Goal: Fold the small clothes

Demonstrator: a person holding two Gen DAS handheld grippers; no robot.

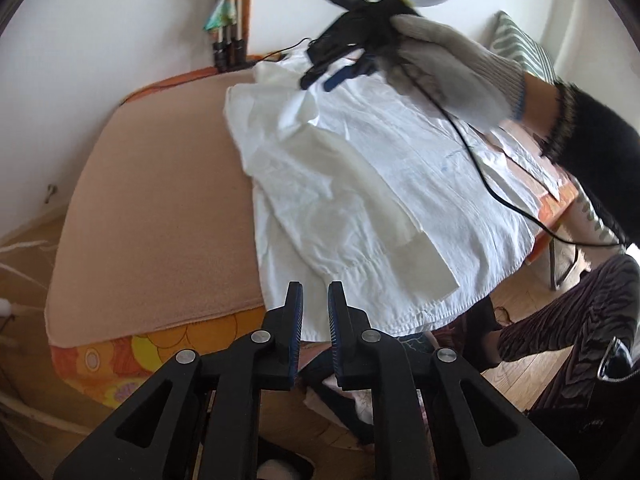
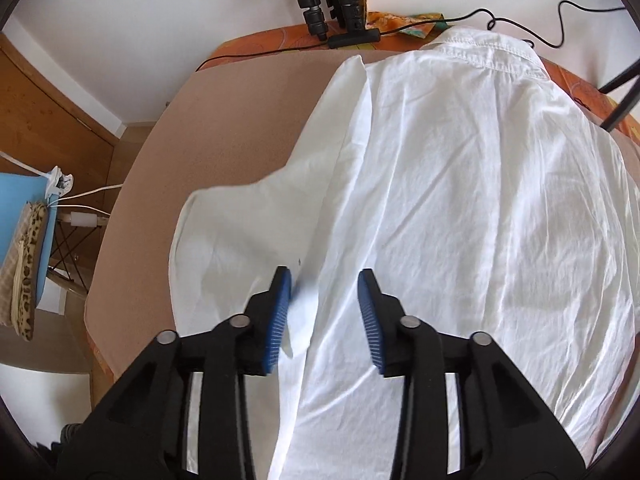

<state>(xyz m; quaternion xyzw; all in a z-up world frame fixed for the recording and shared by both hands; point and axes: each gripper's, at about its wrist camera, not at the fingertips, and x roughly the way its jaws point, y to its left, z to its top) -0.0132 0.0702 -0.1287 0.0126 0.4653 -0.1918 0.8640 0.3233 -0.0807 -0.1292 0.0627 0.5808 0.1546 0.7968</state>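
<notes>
White shirt [image 2: 460,208] lay spread, apparently back side up, on the tan pad [image 2: 224,128], filling the centre and right of the right wrist frame, collar [image 2: 488,54] at upper right. One sleeve [image 2: 248,232] stuck out to centre-left, off the body panel onto the pad.

Step in hand, my read: folding that sleeve side in over the body. To do it well:
- pinch the doubled side seam edge, not a single layer
- grip low on the fabric, lift only enough to clear, carry across in one flat sweep
- lay it down parallel to the centre line so the fold edge ran straight from collar to hem
- let go only once the cloth was flat, then smooth outward

Right gripper [image 2: 324,280] was released, jaws wide apart, hanging over the seam where sleeve met body. A flap of cloth sat against the left-hand pad [image 2: 280,312]; contact likely, but the blur there left it unclear. Nothing clamped.

Left gripper [image 1: 316,292] sat at bottom centre of its frame, jaws nearly together with a narrow gap, nothing between them, aimed at the hem [image 1: 400,316] hanging over the near edge. Gloved right hand [image 1: 440,64] at upper right of that frame, angled down toward the collar end, motion-blurred.
</notes>
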